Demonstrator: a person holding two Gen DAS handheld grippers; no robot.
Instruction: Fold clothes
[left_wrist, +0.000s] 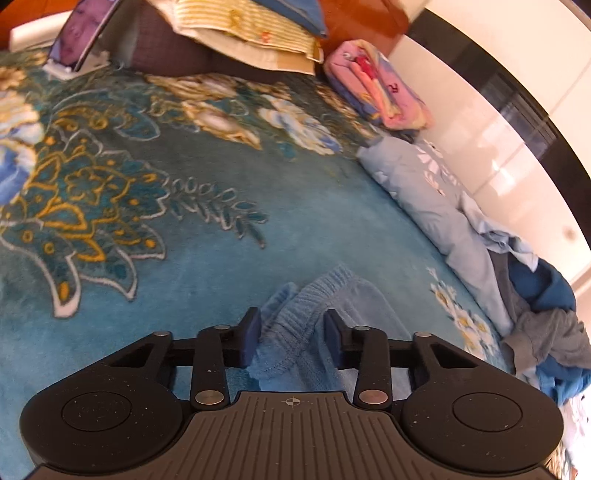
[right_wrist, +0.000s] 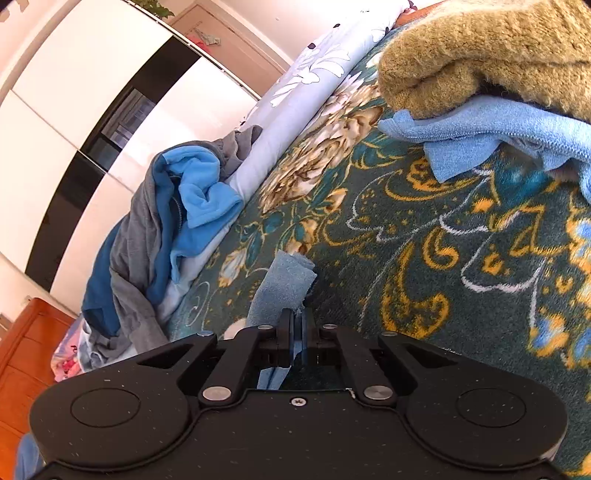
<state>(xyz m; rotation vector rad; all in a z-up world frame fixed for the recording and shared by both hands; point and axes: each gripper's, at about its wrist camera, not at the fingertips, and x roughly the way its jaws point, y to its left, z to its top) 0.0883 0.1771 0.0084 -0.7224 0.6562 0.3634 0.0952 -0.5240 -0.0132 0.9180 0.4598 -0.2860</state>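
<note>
A light blue knit garment (left_wrist: 325, 332) lies on the teal floral blanket (left_wrist: 184, 221). In the left wrist view its ribbed hem sits between the fingers of my left gripper (left_wrist: 293, 339), which is open around it. In the right wrist view my right gripper (right_wrist: 297, 332) is shut on a light blue cloth edge (right_wrist: 280, 288) that sticks up past the fingertips, just above the blanket (right_wrist: 443, 277).
A heap of blue and grey clothes (left_wrist: 546, 317) lies at the bed's edge, also in the right wrist view (right_wrist: 159, 229). A folded pink quilt (left_wrist: 376, 88) and stacked bedding (left_wrist: 243, 33) lie at the head. An olive fleece (right_wrist: 480, 55) rests on a light blue garment (right_wrist: 480, 133).
</note>
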